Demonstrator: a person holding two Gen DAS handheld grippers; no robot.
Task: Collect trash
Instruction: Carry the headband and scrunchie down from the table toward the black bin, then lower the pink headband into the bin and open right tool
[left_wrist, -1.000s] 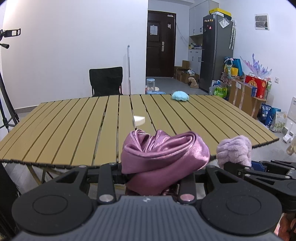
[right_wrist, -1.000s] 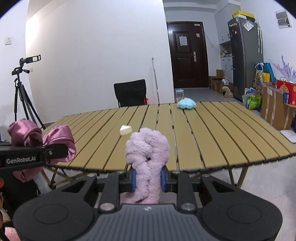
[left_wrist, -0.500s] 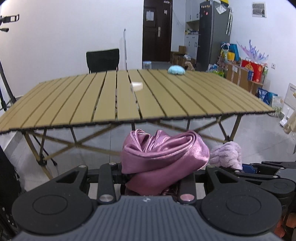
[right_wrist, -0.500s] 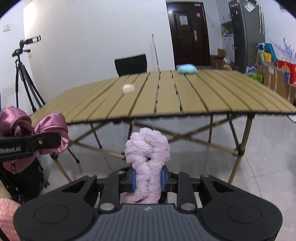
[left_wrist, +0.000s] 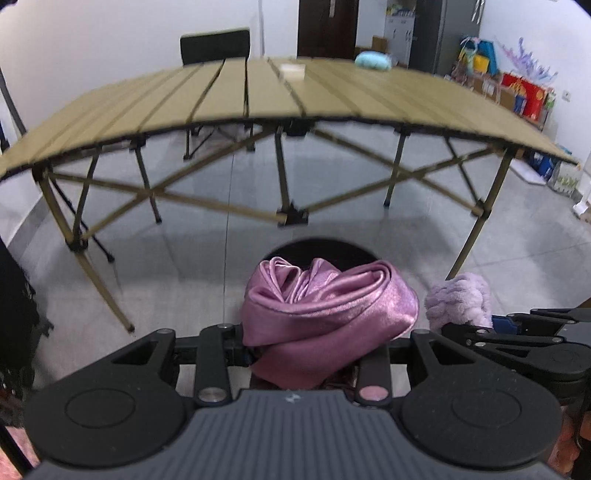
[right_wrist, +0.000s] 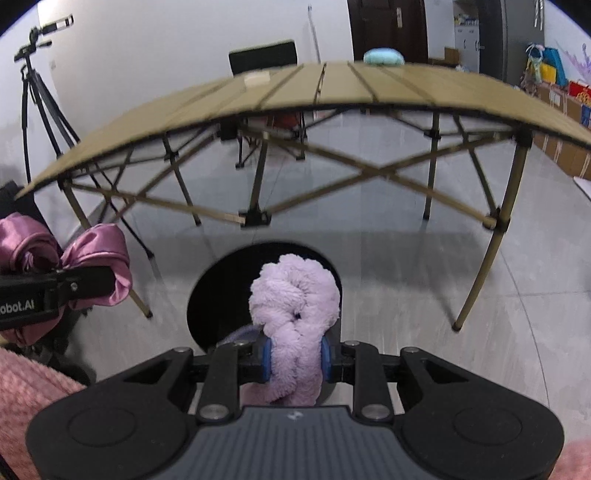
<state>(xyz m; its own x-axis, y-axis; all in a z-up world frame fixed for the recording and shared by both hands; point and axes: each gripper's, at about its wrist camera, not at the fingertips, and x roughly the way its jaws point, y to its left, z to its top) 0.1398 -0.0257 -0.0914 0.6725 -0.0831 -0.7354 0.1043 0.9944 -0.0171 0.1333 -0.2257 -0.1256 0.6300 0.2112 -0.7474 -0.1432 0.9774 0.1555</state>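
Below table edge (right_wrist: 332, 105), left gripper (left_wrist: 310, 343) clamps satin cloth (left_wrist: 328, 310), right gripper (right_wrist: 295, 354) clamps fluffy scrunchie (right_wrist: 291, 299), over dark bin mouth (right_wrist: 214, 295)

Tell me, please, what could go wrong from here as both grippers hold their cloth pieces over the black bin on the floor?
1. The satin cloth bulges wide beyond the left gripper; released here, part may drape over the black bin rim or land on the floor.
2. The fluffy lilac piece is squeezed between the right gripper pads and may cling when they open.
3. The grippers sit close together and could bump.
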